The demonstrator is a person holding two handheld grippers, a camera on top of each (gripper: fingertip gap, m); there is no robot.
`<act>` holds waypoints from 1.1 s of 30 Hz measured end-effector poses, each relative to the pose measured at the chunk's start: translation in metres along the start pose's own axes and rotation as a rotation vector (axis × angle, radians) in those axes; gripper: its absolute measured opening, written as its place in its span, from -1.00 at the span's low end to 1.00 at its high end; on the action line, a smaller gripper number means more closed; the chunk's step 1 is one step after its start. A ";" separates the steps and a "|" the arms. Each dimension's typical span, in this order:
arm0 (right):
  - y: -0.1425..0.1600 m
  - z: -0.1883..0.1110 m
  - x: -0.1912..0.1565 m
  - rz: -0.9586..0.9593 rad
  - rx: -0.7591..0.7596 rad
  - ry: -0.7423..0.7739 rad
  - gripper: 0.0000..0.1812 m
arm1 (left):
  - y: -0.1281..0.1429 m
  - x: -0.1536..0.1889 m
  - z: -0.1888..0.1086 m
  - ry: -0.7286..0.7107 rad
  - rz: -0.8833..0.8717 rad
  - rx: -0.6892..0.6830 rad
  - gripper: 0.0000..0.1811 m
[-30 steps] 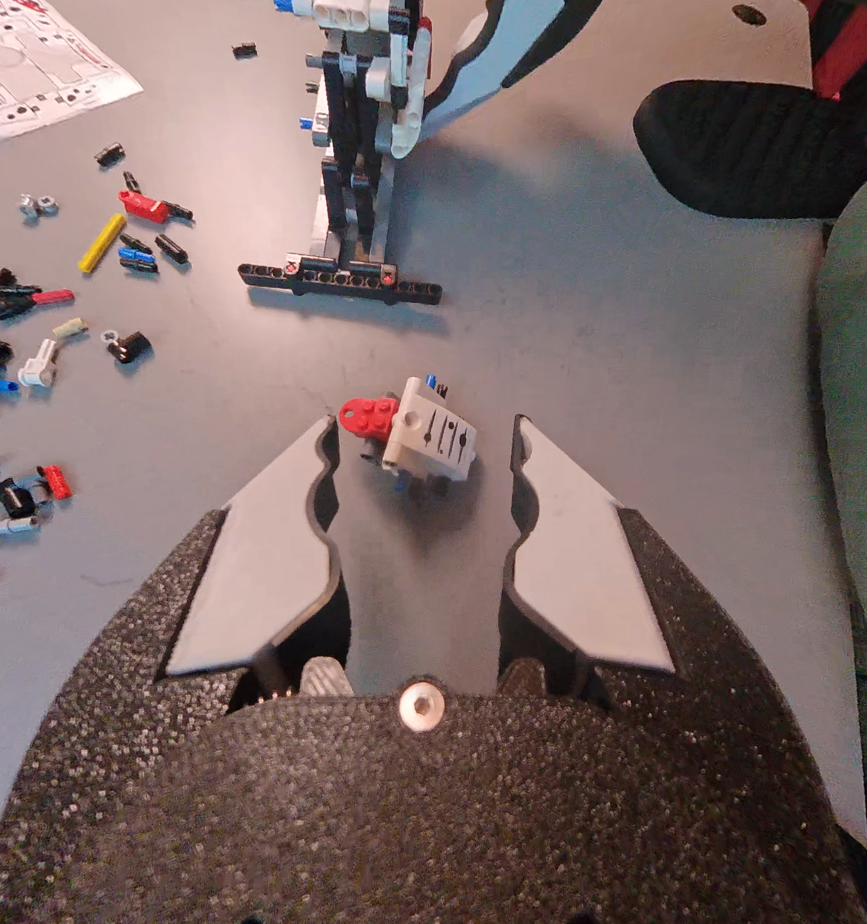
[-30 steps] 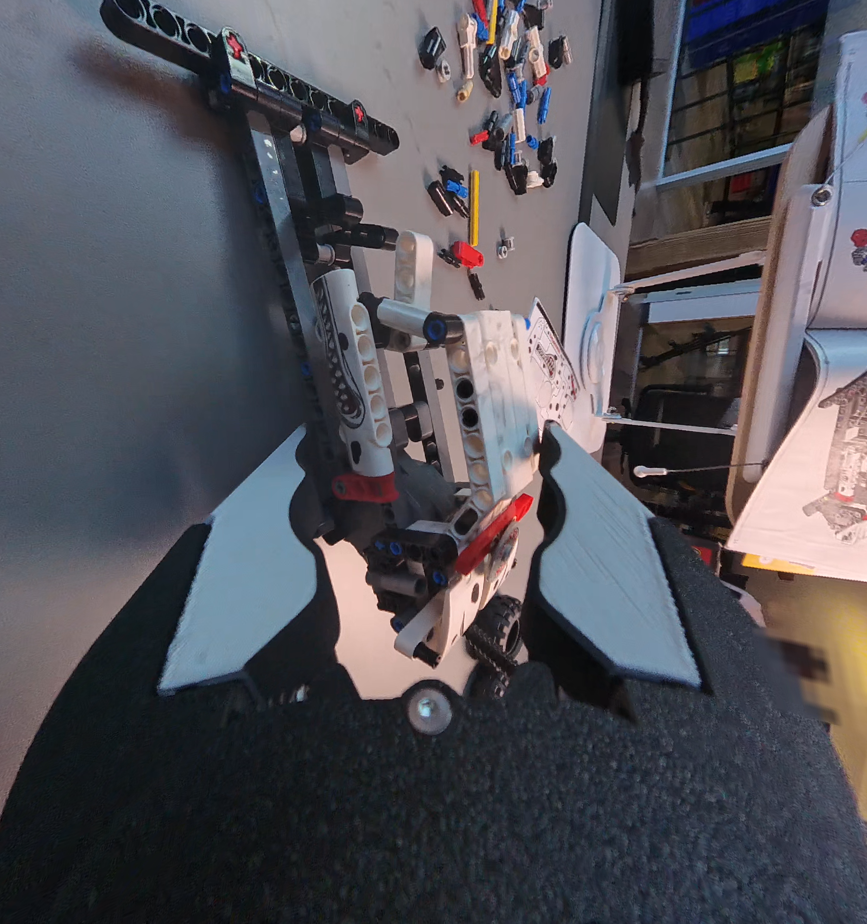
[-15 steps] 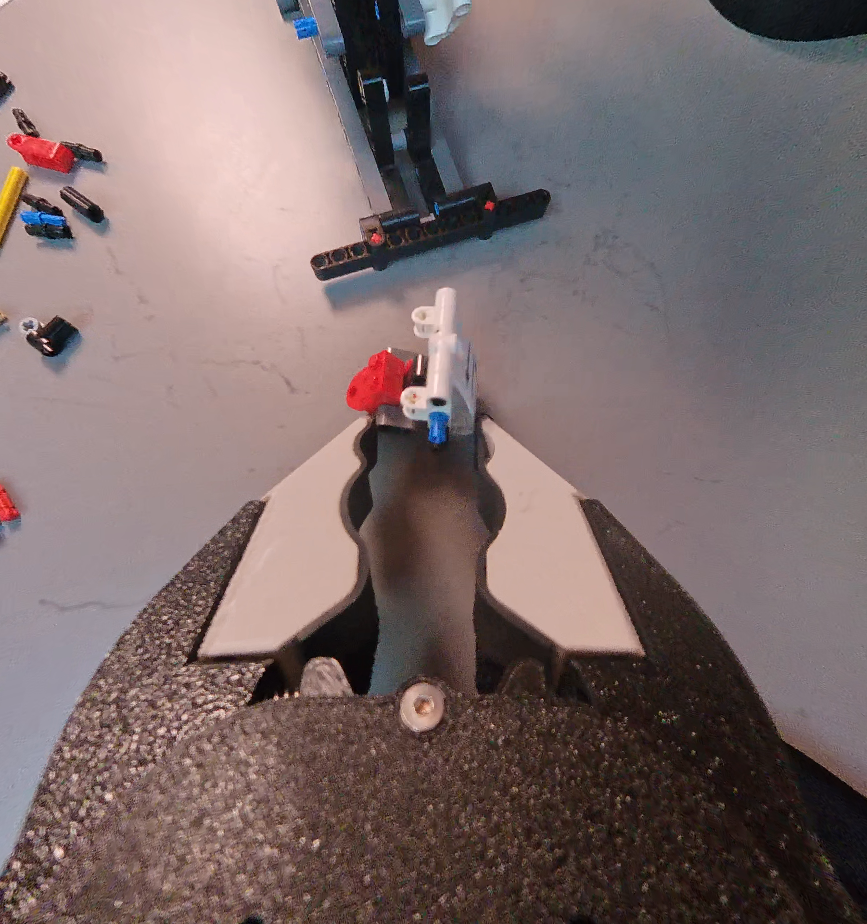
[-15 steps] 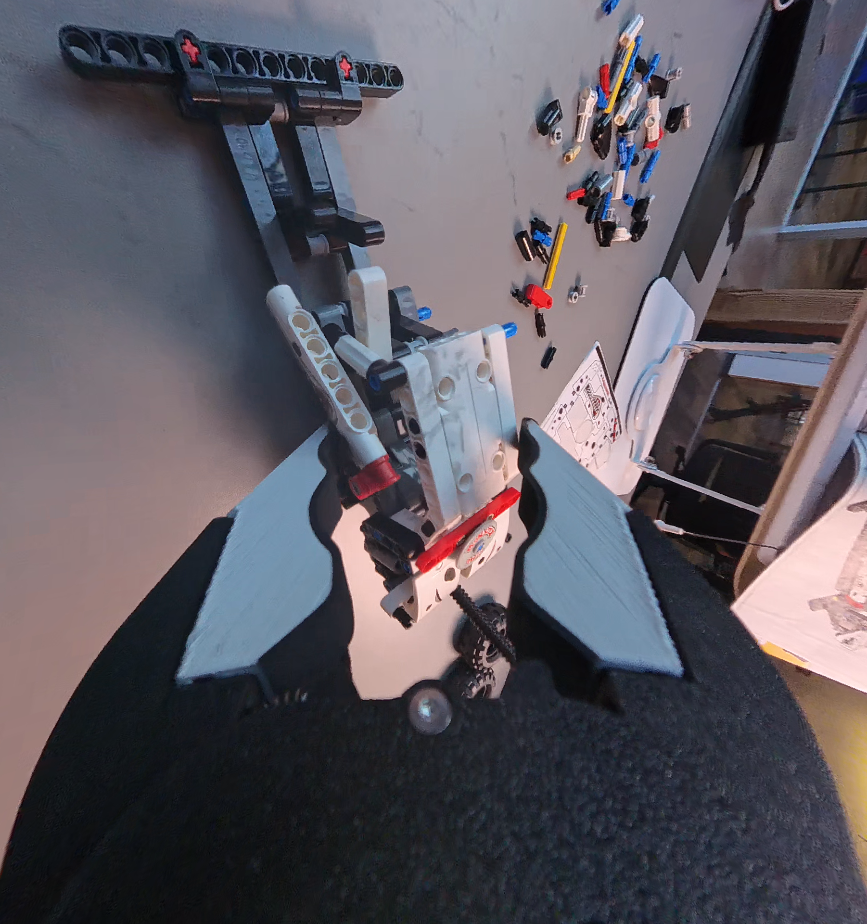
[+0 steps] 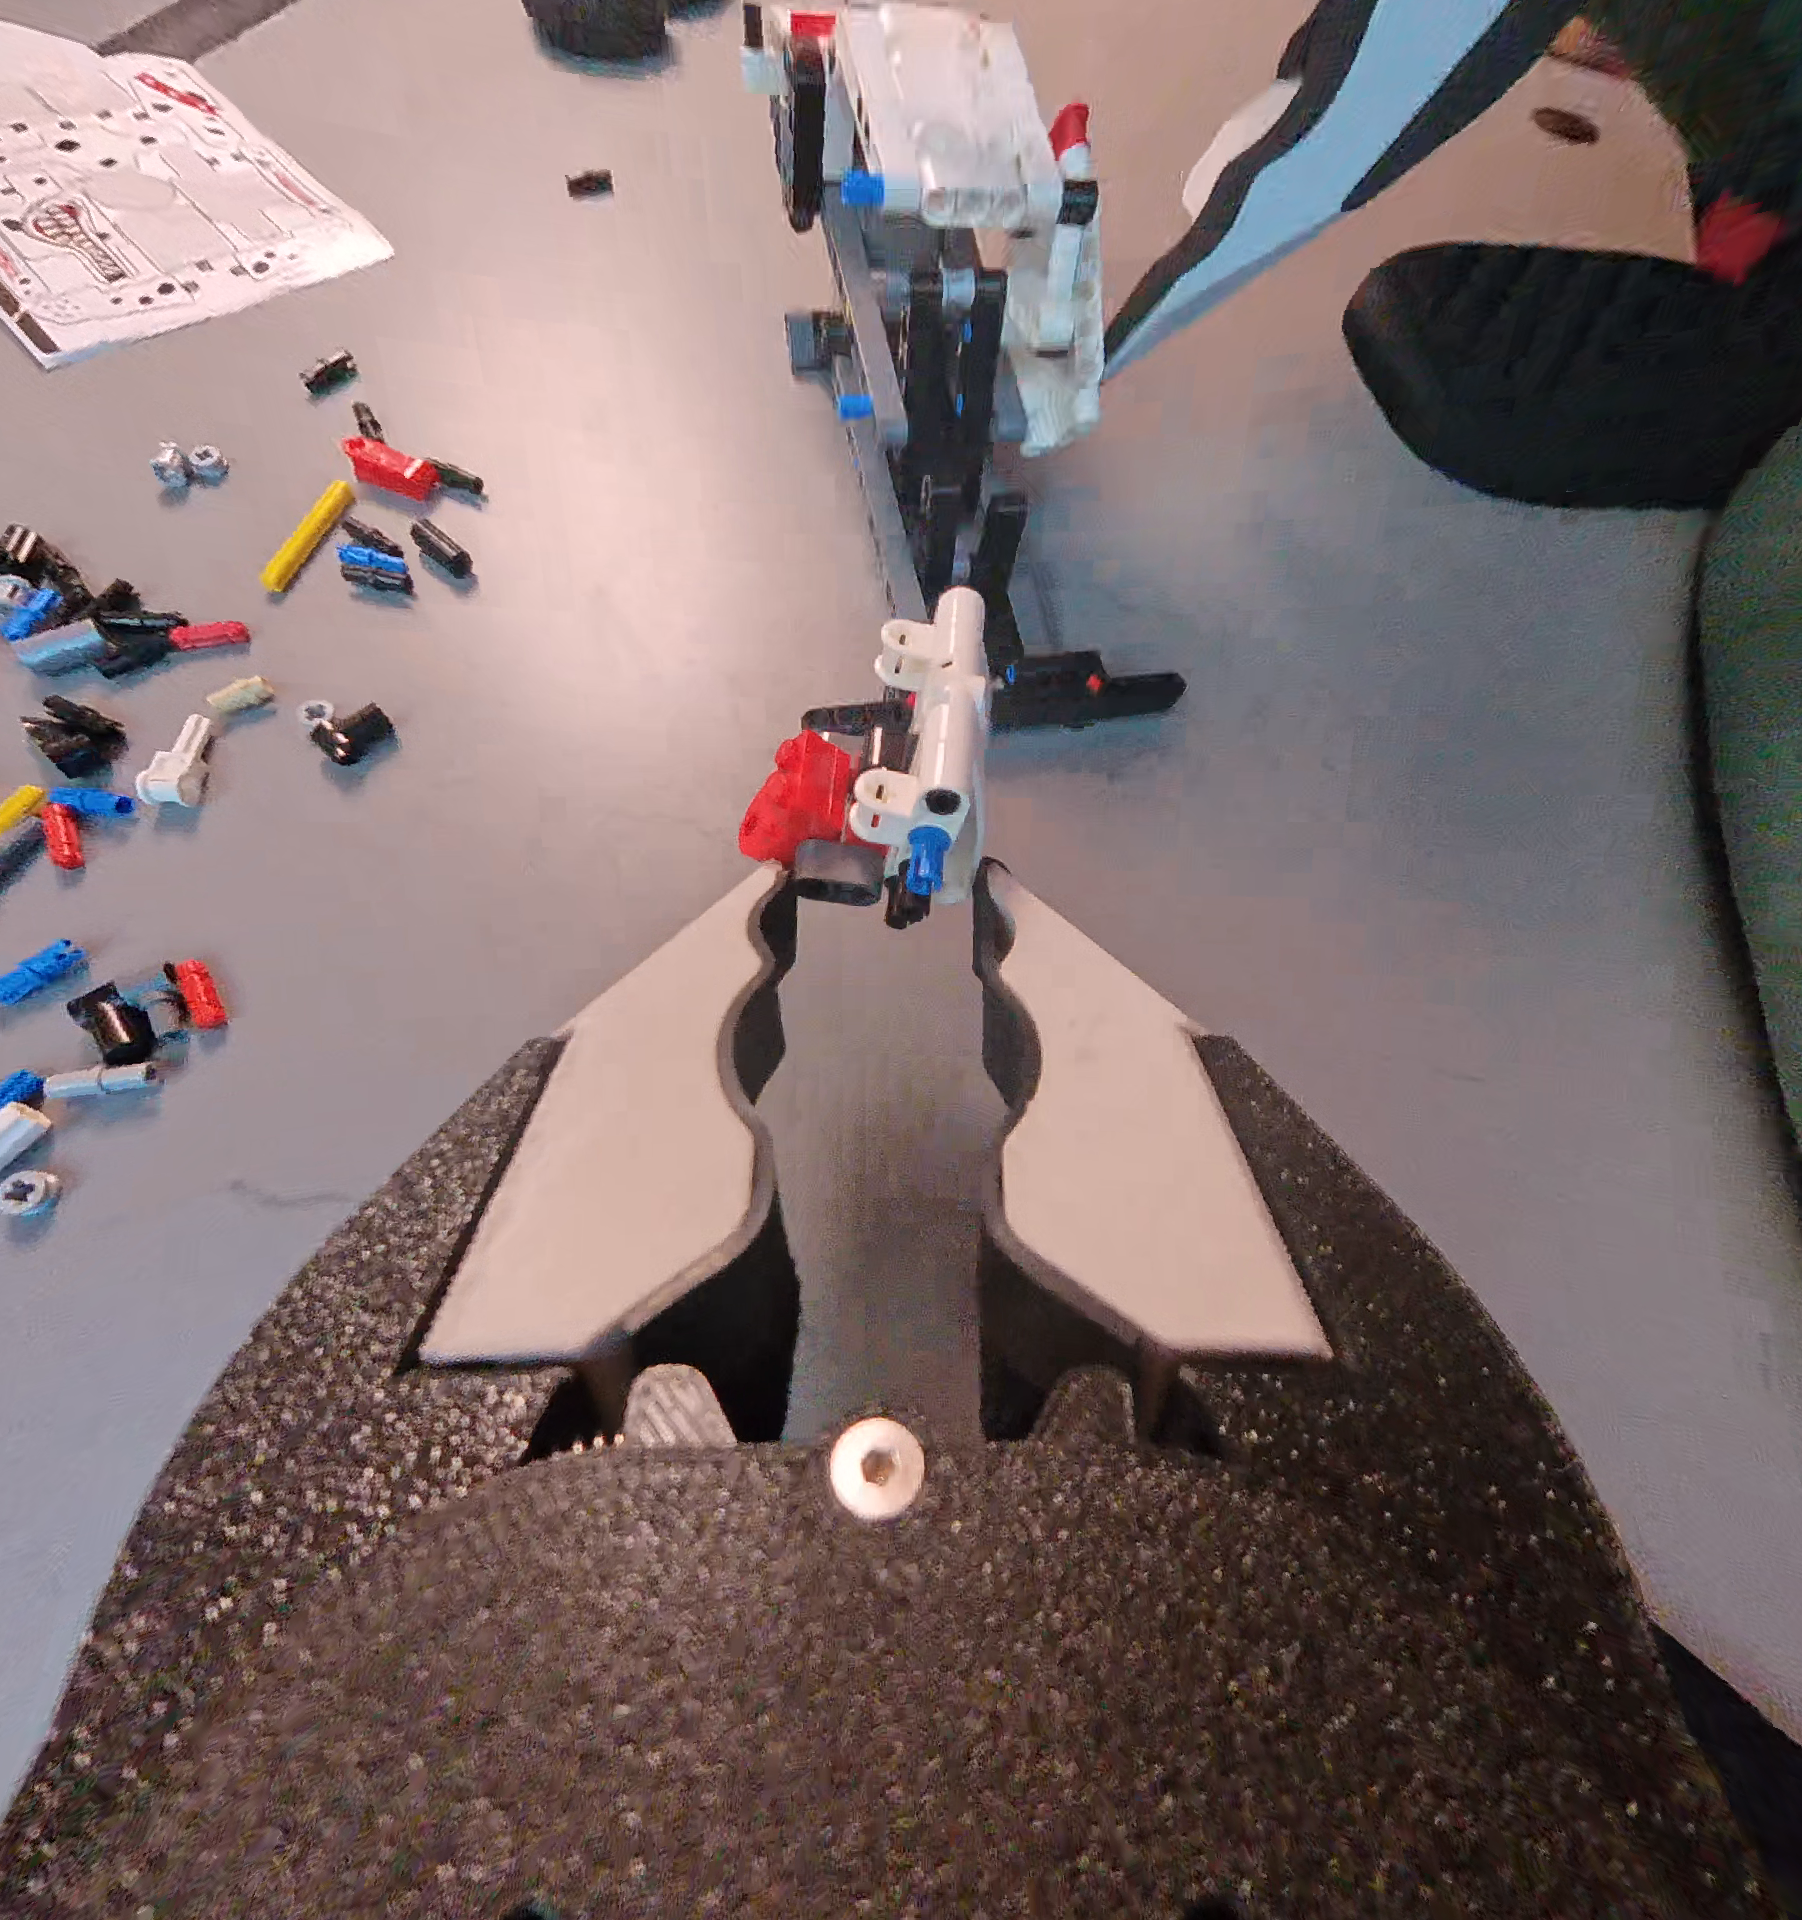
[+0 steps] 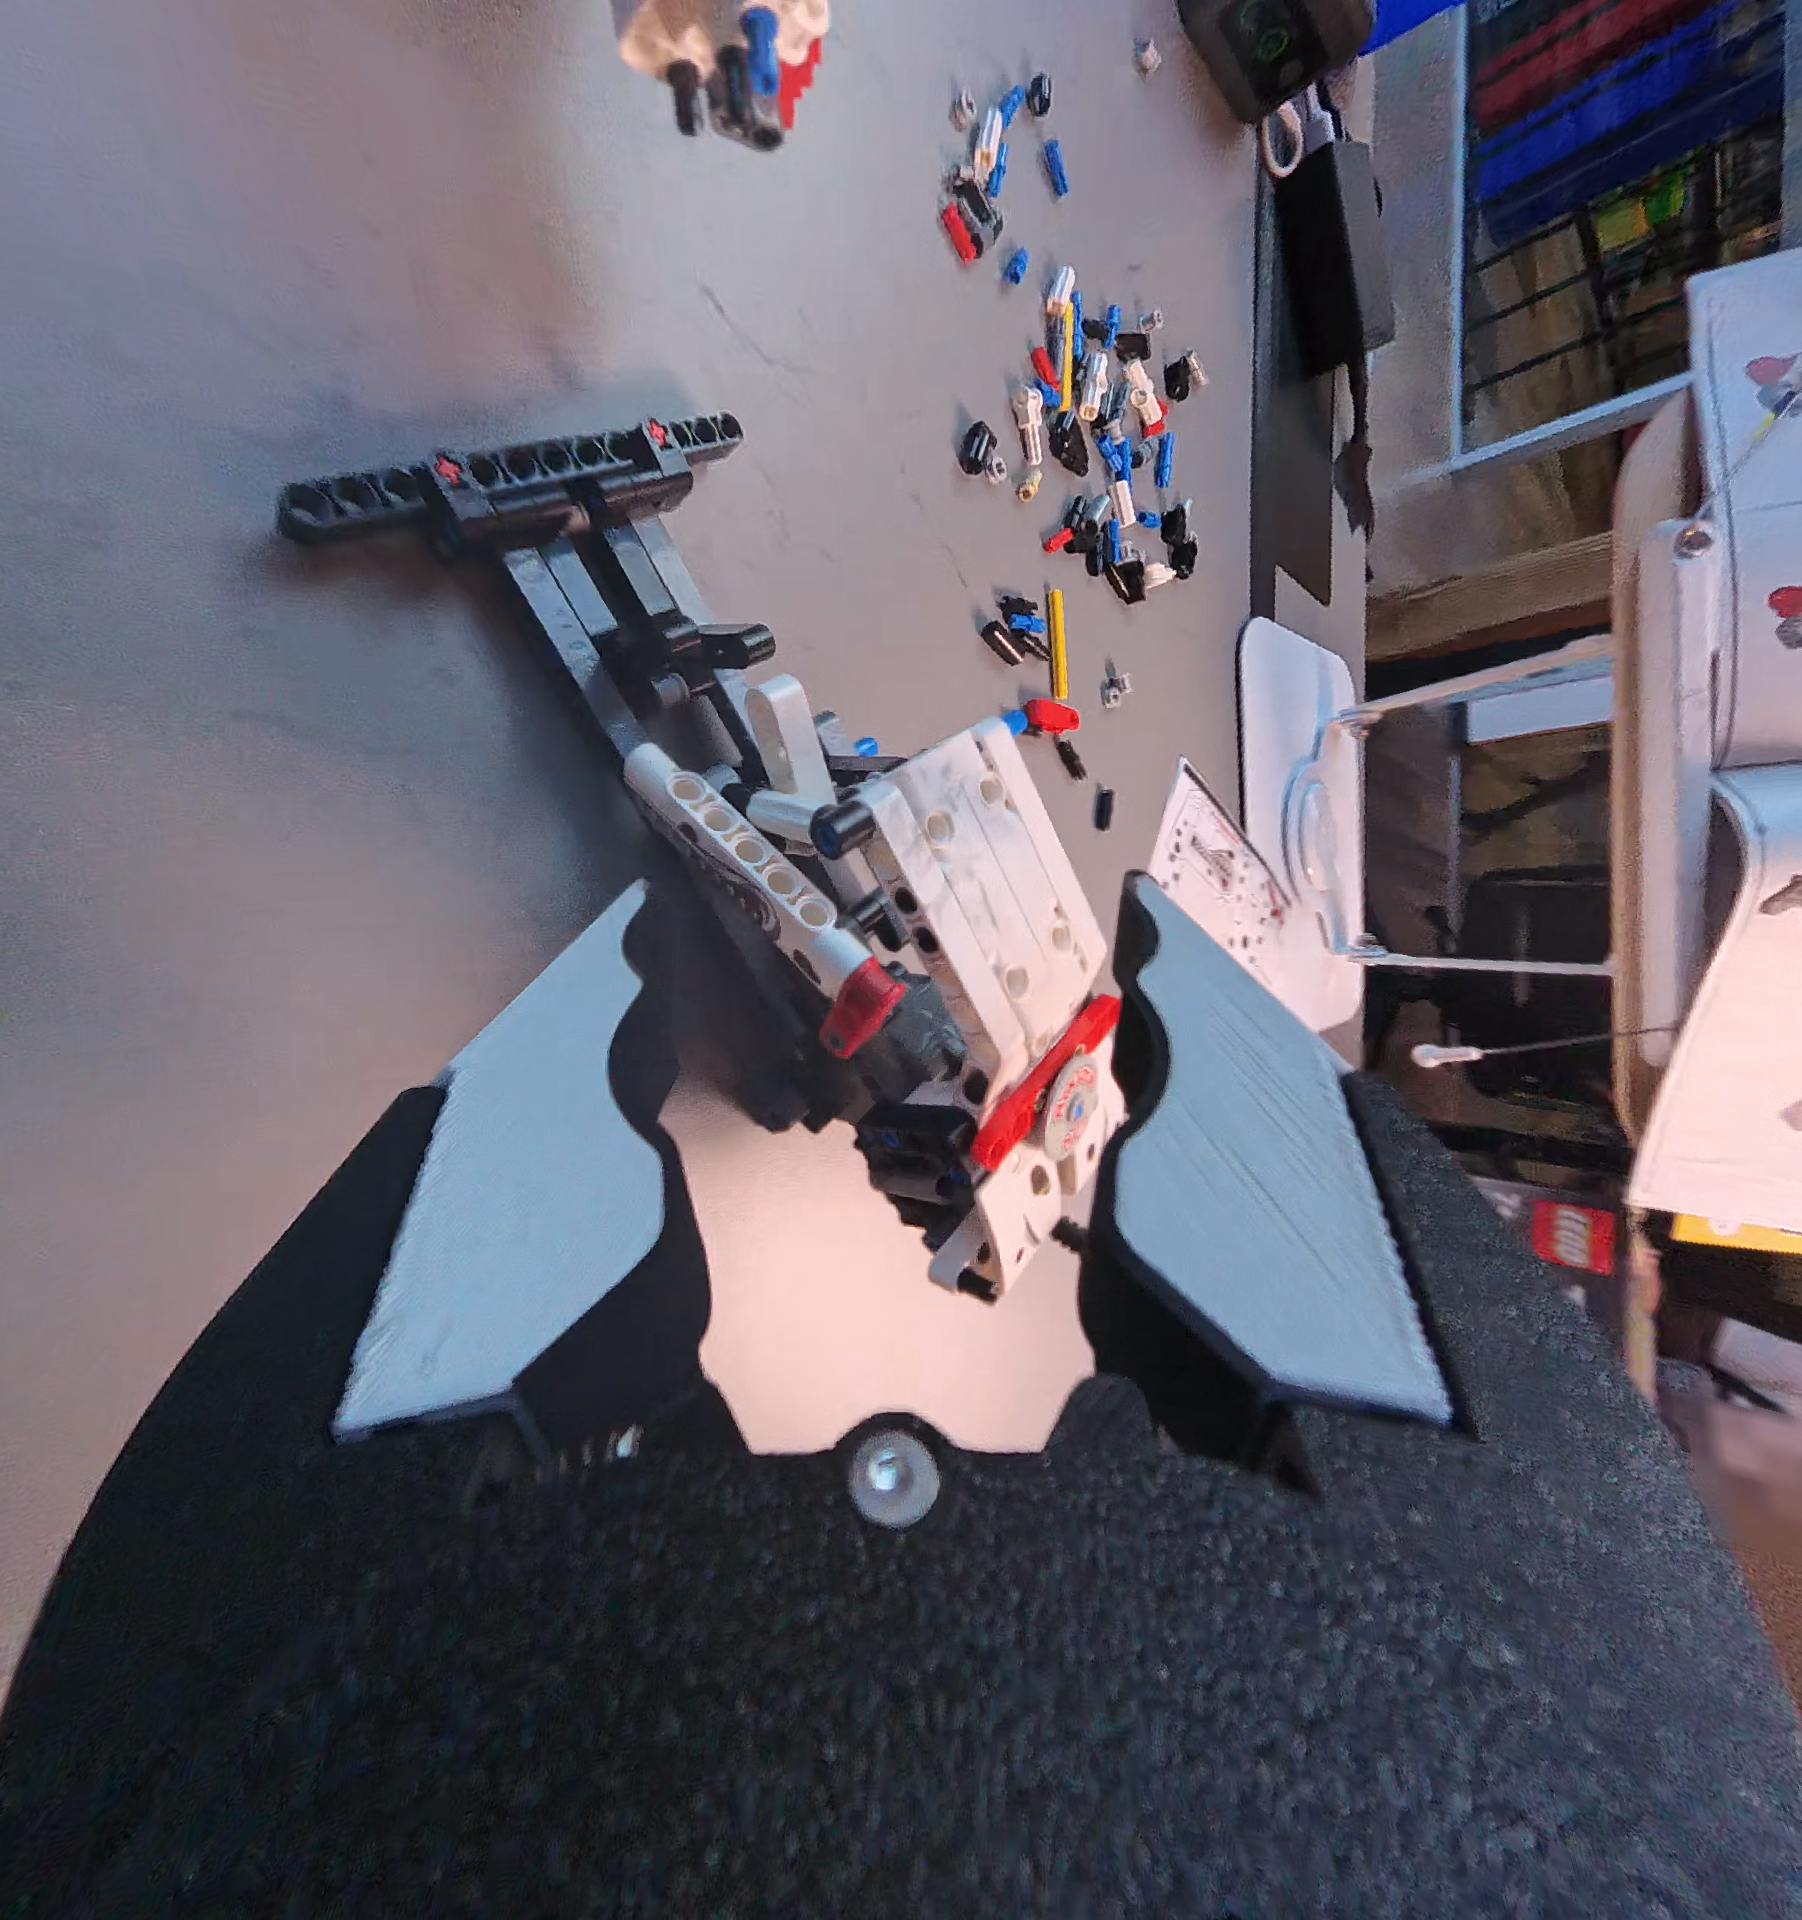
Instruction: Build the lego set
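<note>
My left gripper (image 5: 881,888) is shut on a small white, red and black sub-assembly (image 5: 928,748) and holds it off the grey table (image 5: 1344,935), just in front of the model's black front crossbar. The long black and white lego model (image 5: 938,312) stands tilted, with its crossbar on the table and its white rear raised. My right gripper (image 6: 886,899) is shut on that white rear end (image 6: 980,883). The crossbar (image 6: 512,478) points away from it. The sub-assembly also shows at the top of the right wrist view (image 6: 731,62). A finger of the right gripper shows in the left wrist view (image 5: 1292,187).
Several loose small parts (image 5: 76,665) lie on the left of the table and also show in the right wrist view (image 6: 1094,416). A printed sheet (image 5: 128,208) lies at the far left. An open instruction booklet (image 6: 1770,935) stands beyond the table edge. A black padded object (image 5: 1562,374) and a green surface (image 5: 1790,831) are at the right.
My left gripper closed on the sub-assembly, which lay on the table, lifted it and brought it up to the model's crossbar. My right gripper has turned the model while holding it.
</note>
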State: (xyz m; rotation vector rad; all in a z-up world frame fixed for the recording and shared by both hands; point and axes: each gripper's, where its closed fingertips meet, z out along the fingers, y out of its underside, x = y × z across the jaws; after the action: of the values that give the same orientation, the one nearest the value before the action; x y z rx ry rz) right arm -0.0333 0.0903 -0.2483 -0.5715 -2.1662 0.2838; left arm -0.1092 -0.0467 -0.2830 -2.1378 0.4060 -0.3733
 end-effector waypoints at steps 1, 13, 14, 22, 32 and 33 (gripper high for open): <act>0.001 -0.004 -0.002 0.042 0.025 -0.027 -0.06 | -0.010 0.002 -0.003 0.022 -0.020 0.050 -0.63; 0.009 0.031 0.011 0.116 -0.069 0.037 -0.09 | -0.106 -0.020 0.013 0.175 -0.121 0.280 -0.63; 0.008 0.032 0.012 0.127 -0.108 0.063 -0.10 | -0.109 -0.025 0.015 0.170 -0.136 0.290 -0.63; -0.037 0.010 0.022 0.337 0.078 0.008 -0.10 | -0.103 -0.039 0.015 0.179 -0.261 0.355 -0.63; -0.115 0.001 0.046 0.183 0.442 0.068 -0.27 | -0.115 0.014 0.004 0.571 -0.448 0.403 -0.63; -0.116 -0.001 0.045 0.182 0.465 0.077 -0.28 | -0.116 0.020 0.002 0.626 -0.468 0.400 -0.63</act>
State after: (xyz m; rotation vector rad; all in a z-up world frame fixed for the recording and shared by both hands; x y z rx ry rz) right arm -0.0917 0.0122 -0.1712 -0.4993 -1.8871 0.8246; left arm -0.0733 0.0091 -0.1860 -1.6679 0.1452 -1.2928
